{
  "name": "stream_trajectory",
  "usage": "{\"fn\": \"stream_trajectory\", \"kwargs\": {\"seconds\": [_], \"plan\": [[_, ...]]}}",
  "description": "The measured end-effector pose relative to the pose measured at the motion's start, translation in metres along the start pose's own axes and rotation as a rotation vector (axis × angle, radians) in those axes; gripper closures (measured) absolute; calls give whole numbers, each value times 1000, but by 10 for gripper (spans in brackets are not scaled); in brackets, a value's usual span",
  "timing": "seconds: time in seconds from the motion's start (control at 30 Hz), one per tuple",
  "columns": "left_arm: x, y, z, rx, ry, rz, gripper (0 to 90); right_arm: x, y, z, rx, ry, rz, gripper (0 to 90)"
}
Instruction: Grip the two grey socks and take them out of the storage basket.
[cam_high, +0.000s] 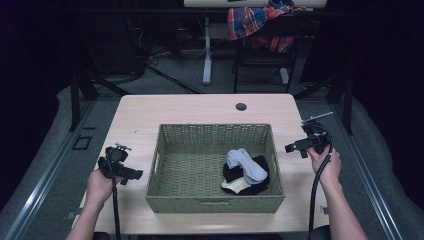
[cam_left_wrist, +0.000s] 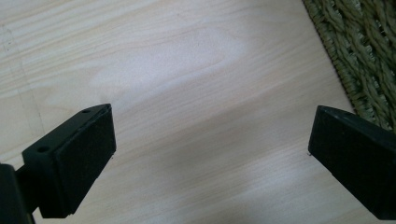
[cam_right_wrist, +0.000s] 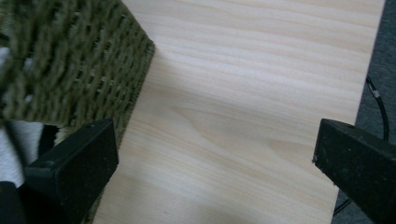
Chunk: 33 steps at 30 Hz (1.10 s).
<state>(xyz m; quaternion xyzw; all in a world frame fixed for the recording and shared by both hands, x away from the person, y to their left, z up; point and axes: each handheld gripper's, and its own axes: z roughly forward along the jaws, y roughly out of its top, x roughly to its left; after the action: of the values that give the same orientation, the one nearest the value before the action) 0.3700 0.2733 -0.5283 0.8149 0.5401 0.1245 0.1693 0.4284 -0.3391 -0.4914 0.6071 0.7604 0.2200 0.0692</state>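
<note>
A green woven basket (cam_high: 170, 165) stands in the middle of the light wood table (cam_high: 200, 107). In its right half lie a grey sock (cam_high: 246, 164), a black piece (cam_high: 260, 162) and a cream piece (cam_high: 235, 186) in a small heap. My left gripper (cam_high: 131, 175) is held over the table to the left of the basket, open, with bare wood between its jaws. The left gripper view catches the basket's wall (cam_left_wrist: 359, 51) at the upper right. My right gripper (cam_high: 295, 148) hovers right of the basket, open and empty. The basket's corner (cam_right_wrist: 70, 60) rises beside its left jaw.
A round cable hole (cam_high: 241, 106) sits near the table's far edge. Beyond the table stand a chair with a plaid cloth (cam_high: 255, 22) and a white desk leg (cam_high: 207, 50). Grey floor (cam_right_wrist: 380, 70) shows past the table's right edge.
</note>
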Motion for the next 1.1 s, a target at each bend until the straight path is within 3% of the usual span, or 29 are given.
{"fn": "stream_trajectory", "kwargs": {"seconds": [0.1, 0.13, 0.17, 0.27, 0.33, 0.37, 0.6, 0.8, 0.9, 0.93, 0.97, 1.0, 1.07, 1.1], "plan": [[0, -2, -2, 1, 0, 5, 9, 4, 2, -3, -8, 12, -23, 0], [0, -3, -3, -7, 4, 4, 8, 6, 4, -5, 15, 15, -52, 0], [0, -3, -4, -11, 4, 4, 9, 14, 7, -9, 17, 5, -85, 0], [1, -6, -4, -6, 1, 1, 8, 26, 14, -18, 17, 2, -116, 0], [2, -6, -5, -9, 3, -1, 8, 29, 16, -21, 13, -2, -120, 0], [2, -6, -5, -15, 5, -3, 9, 37, 18, -28, -17, 16, -130, 0], [-2, -3, -5, -9, 4, 12, 8, 51, 26, -42, -20, 28, -168, 0], [-2, -1, -5, -13, 4, 17, 8, 73, 32, -55, 3, 22, -214, 0], [-4, 1, -4, -15, 3, 24, 8, 94, 38, -60, 13, 30, -259, 0], [-4, 1, -4, -15, 3, 24, 8, 94, 38, -60, 13, 30, -259, 0], [-4, 1, -3, -13, 1, 23, 7, 109, 43, -62, 32, 39, -296, 0], [-4, 1, -3, -13, 1, 23, 7, 109, 43, -62, 32, 39, -296, 0], [-4, 2, -3, -9, 1, 22, 8, 121, 48, -60, 26, 60, -317, 0], [-5, 3, -2, -8, 3, 25, 8, 136, 55, -56, 3, 90, -347, 0]]}}
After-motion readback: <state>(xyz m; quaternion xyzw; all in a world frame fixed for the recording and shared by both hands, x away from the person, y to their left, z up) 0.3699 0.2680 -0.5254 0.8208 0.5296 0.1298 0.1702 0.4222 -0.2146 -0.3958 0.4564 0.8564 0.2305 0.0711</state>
